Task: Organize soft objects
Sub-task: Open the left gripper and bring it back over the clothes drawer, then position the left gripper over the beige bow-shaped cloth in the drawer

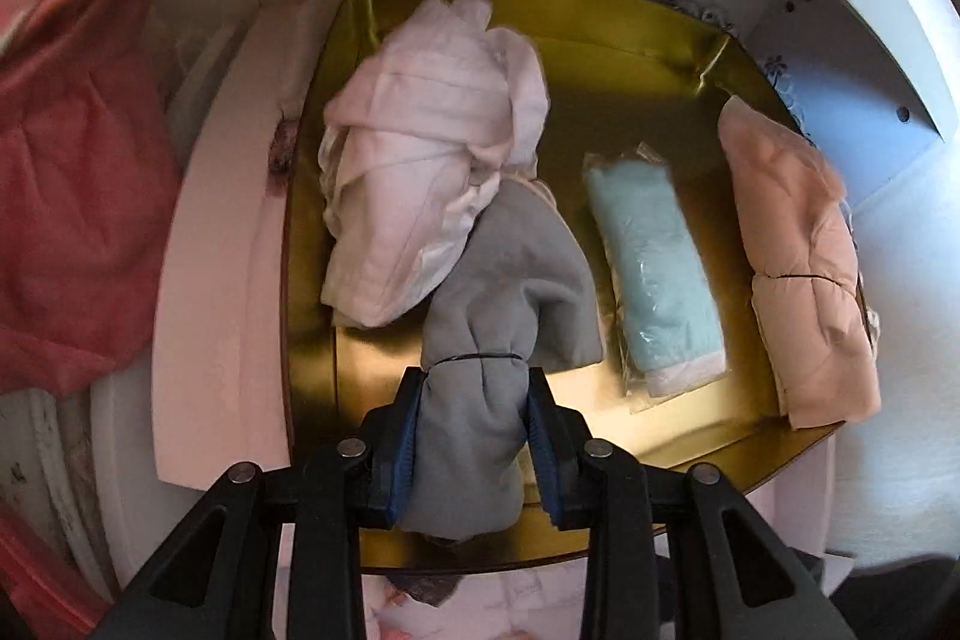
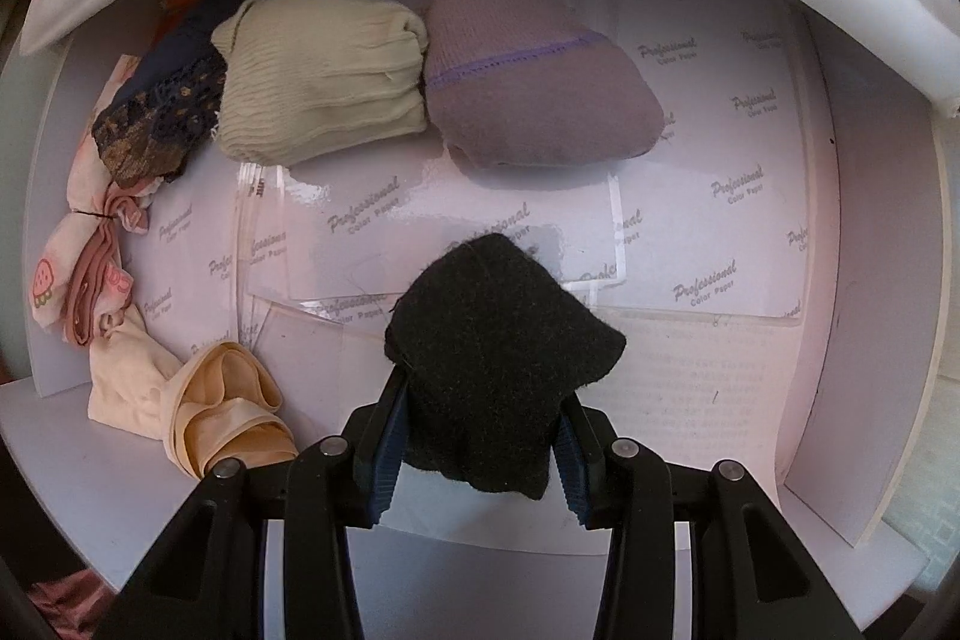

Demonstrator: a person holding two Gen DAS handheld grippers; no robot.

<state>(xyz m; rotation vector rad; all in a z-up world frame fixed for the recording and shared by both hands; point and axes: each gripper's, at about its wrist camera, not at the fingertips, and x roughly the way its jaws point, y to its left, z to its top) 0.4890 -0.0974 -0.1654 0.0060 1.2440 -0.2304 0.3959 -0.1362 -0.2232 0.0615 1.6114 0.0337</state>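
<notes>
**Desk:** What does your left wrist view give you?

**Me:** My left gripper [image 1: 469, 388] is clamped on a grey roll of cloth [image 1: 501, 316] tied with a thin dark band just ahead of the pads. I am holding it over a gold tray [image 1: 630, 40]. Ahead and left of the claw a white cloth bundle [image 1: 420, 160] lies in the tray, touching the grey roll's far end. Ahead and right lies a pale blue cloth in a clear bag [image 1: 654, 274], and beyond it a peach bundle [image 1: 798, 268] at the tray's right edge. Far left, outside the tray, I see red fabric [image 1: 72, 196].

**Desk:** And the right?

**Me:** My right gripper [image 2: 480, 430] grips a black woolly piece [image 2: 498, 364], pads pressed on both its sides, above a white box lined with printed paper [image 2: 744, 196]. Ahead sit a cream ribbed sock roll [image 2: 318, 82] and a mauve one [image 2: 528, 88], touching. Ahead left is dark lace [image 2: 162, 112]; near left, a peach stocking [image 2: 228, 412].
</notes>
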